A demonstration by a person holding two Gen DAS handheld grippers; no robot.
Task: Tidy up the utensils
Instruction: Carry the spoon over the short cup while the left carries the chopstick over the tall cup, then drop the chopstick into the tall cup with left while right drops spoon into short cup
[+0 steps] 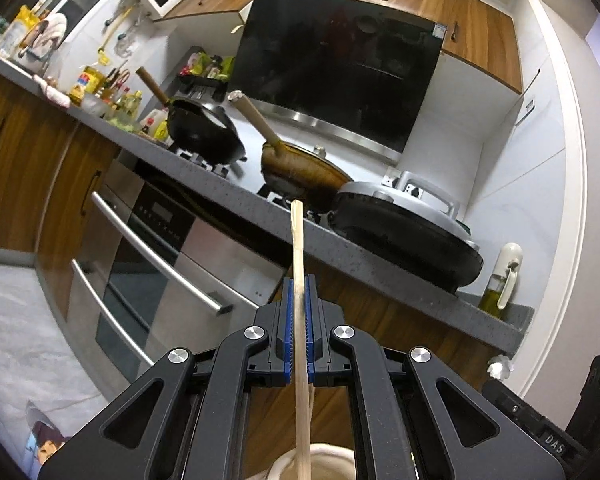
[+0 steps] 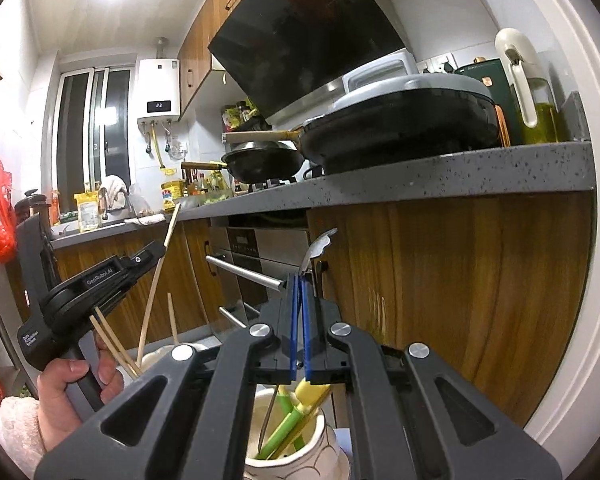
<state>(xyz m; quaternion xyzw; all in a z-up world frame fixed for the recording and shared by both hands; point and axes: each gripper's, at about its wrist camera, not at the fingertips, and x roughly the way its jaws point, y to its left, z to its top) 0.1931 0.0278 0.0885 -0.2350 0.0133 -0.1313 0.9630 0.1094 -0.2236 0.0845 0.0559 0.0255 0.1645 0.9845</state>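
Below the grey countertop (image 2: 420,184), left fingers (image 1: 299,300) clamp a chopstick (image 1: 298,260), right fingers (image 2: 300,292) a spoon (image 2: 318,248).

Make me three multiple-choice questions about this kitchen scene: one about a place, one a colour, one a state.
1. Where is the oil bottle?
A. on the countertop
B. on the floor
C. inside the oven

2. What colour are the pads on the right tongs?
A. red
B. blue
C. white

3. What do the left tongs hold?
A. nothing
B. a metal spoon
C. a wooden chopstick

Answers: 1 A, it stands at the counter's end. 2 B, blue strips line both. 3 C, the stick is clamped between them.
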